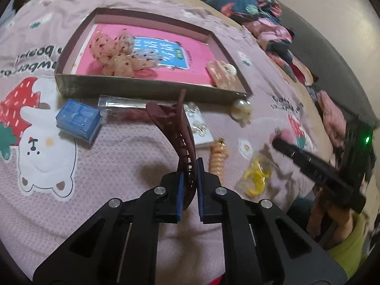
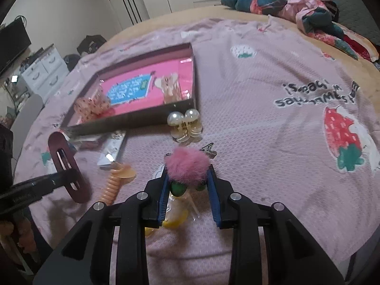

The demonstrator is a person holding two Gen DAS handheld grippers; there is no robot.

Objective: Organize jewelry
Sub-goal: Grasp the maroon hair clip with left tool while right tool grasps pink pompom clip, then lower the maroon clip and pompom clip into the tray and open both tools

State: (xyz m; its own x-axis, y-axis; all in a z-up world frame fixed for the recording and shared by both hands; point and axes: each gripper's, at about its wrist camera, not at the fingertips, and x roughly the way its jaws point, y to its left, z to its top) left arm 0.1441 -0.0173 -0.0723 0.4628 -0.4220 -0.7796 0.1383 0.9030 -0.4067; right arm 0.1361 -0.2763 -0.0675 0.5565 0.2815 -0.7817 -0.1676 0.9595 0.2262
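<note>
A pink blanket (image 2: 249, 90) covered the bed, and a shallow box (image 1: 147, 89) with a pink liner sat toward its far left side, already holding scrunchies (image 1: 114, 52) and a beige clip (image 1: 222, 74), so it probably served as the collecting tray. Loose pieces lay along the box's near wall: a blue case (image 1: 78, 118), a pearl clip (image 2: 185, 124), an orange coil tie (image 2: 115, 182). The left gripper (image 1: 188, 187) pinched a maroon hair claw (image 1: 175, 130) by its lower end, raised clear of the blanket, probably for carrying to the box. The right gripper (image 2: 188, 190) had its jaws closed around a pink pompom clip (image 2: 187, 166) near the blanket's near edge; whether it was lifted I cannot tell.
</note>
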